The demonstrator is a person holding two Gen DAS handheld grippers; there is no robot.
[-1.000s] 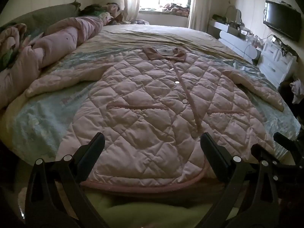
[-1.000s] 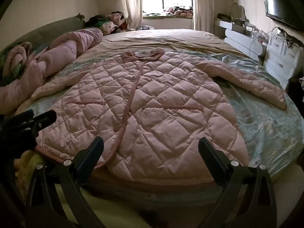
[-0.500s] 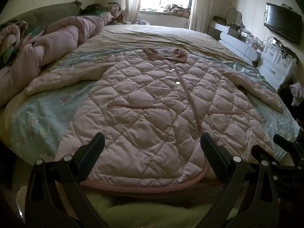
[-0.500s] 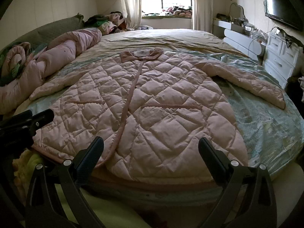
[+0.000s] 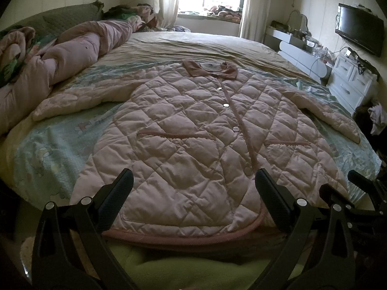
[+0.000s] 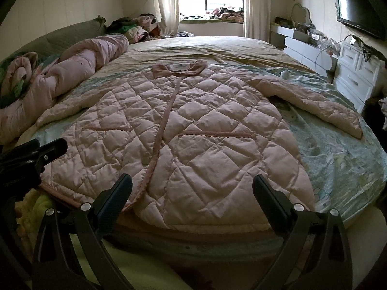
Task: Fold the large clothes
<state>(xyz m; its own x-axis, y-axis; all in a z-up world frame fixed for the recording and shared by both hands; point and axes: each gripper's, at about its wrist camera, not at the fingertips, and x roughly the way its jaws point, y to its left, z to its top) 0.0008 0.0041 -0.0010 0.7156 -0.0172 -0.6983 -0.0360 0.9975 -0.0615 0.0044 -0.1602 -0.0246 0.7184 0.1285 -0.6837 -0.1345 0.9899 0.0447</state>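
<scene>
Left tool (image 5: pixel 193 193) and right tool (image 6: pixel 192 192) both released, hovering short of pink quilted padded coat (image 5: pixel 193 125) hem. Risk: thick slippery padding may slip a shallow pinch.

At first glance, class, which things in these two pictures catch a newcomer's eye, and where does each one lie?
The pink quilted coat dominates, spread flat and front up across the bed, sleeves out to both sides. A rolled pink duvet lies along the bed's left edge. The open left gripper and the open right gripper hover near the coat's hem, holding nothing.
</scene>
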